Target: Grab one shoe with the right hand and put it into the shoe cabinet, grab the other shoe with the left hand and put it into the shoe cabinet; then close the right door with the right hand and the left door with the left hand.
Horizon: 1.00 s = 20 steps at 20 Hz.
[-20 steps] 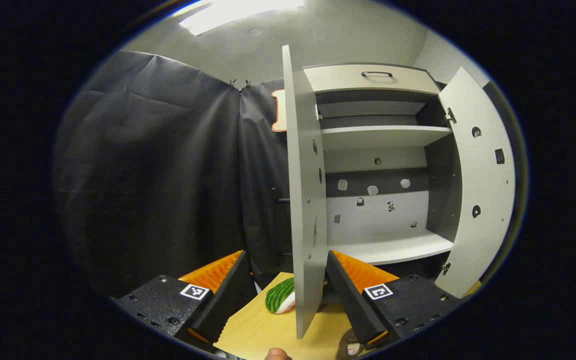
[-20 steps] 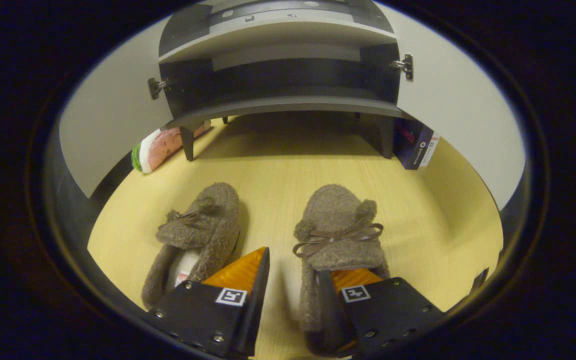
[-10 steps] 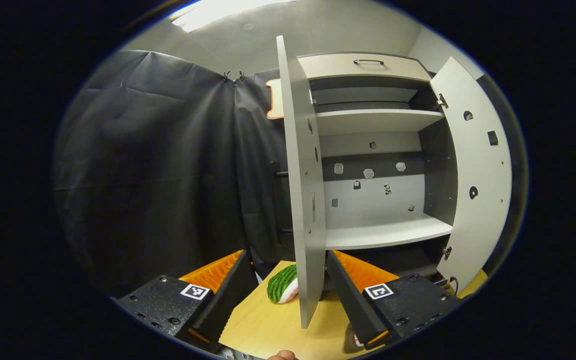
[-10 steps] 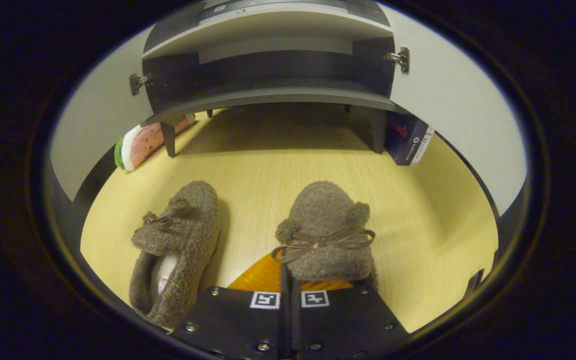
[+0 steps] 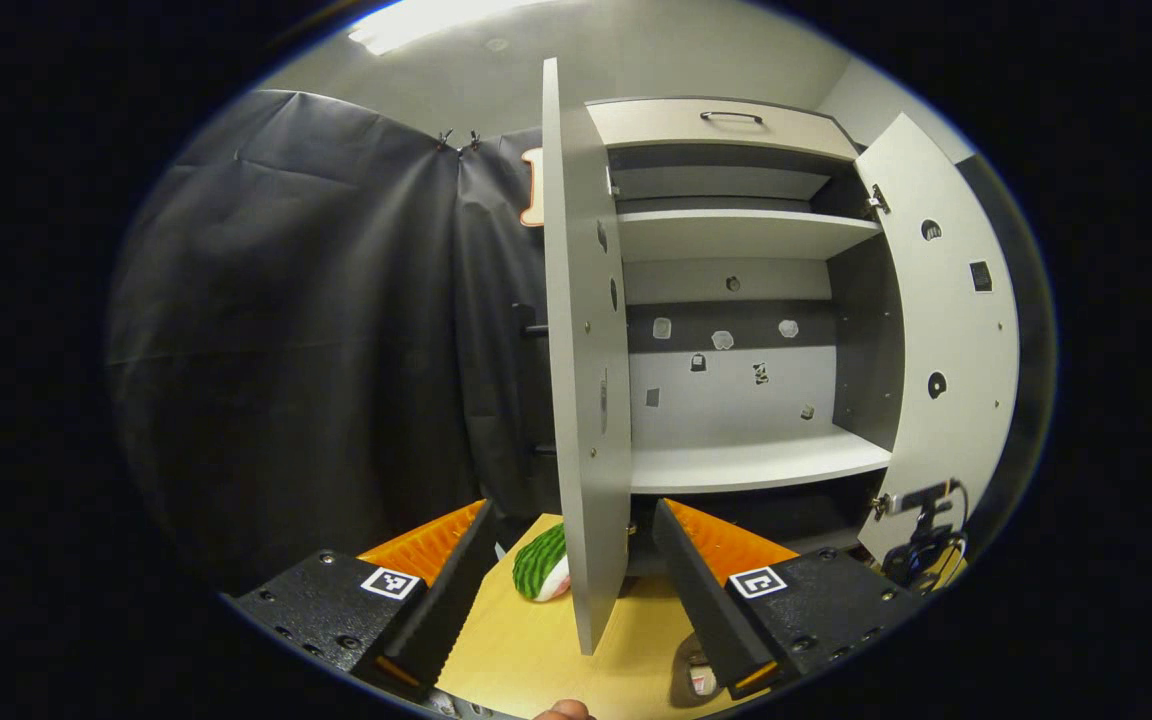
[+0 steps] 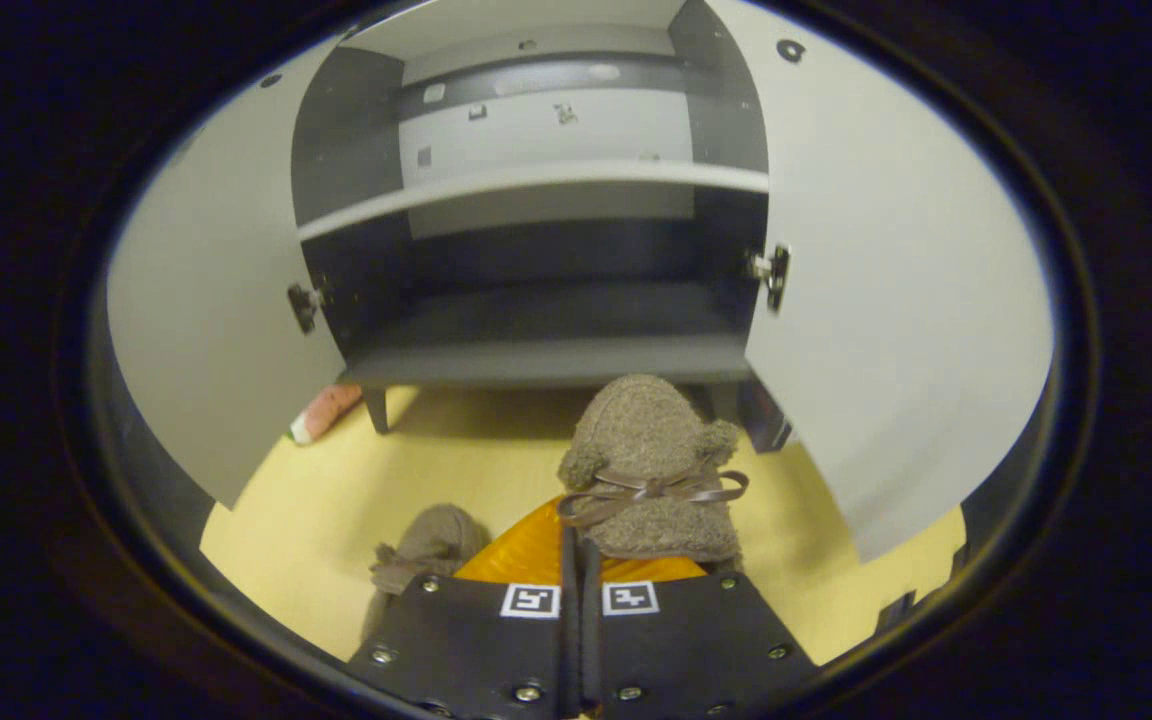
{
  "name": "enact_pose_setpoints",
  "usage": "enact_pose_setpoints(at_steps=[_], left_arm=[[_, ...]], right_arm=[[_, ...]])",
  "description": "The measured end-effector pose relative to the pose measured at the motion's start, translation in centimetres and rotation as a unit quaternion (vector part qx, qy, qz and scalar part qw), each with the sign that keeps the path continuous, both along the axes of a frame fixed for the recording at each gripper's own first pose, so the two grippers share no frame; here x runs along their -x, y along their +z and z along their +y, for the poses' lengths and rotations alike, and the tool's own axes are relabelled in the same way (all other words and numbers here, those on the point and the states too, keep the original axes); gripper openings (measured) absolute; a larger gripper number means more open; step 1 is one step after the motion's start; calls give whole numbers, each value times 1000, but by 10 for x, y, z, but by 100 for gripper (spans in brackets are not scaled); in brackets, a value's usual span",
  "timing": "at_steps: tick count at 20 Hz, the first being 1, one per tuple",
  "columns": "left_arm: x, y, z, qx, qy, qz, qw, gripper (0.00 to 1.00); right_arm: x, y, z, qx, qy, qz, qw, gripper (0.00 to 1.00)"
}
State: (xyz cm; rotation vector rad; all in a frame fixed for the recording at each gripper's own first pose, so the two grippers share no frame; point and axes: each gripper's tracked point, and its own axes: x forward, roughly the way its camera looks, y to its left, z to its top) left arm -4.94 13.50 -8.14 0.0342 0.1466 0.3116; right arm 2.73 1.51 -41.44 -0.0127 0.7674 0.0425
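While shoe cabinet (image 6: 546,360) gapes, right hand-held gripper (image 6: 576,560) pinches shoe (image 6: 651,450).

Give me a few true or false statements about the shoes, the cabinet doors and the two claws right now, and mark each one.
1. The right claw is shut on a brown fuzzy shoe. True.
2. Both cabinet doors are closed. False: the left door and the right door stand open.
3. The left claw is holding the other shoe. False: it is open and holds nothing.
4. The other shoe lies on the wooden surface. True.
5. A shoe already sits on the bottom shelf. False: the visible part of that shelf is bare.
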Motion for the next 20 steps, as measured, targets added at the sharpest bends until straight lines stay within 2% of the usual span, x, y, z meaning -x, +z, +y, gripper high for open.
enact_pose_setpoints(at_steps=[9,15,20], left_arm=[[-3,-1,19,7,19,-3,1000,97],[-7,-1,36,10,44,-6,999,97],[-5,-3,50,10,70,-6,997,95]], right_arm=[[-138,145,27,2,44,-137,990,1],[-238,184,42,23,67,-178,981,1],[-300,178,50,33,69,-178,981,1]])
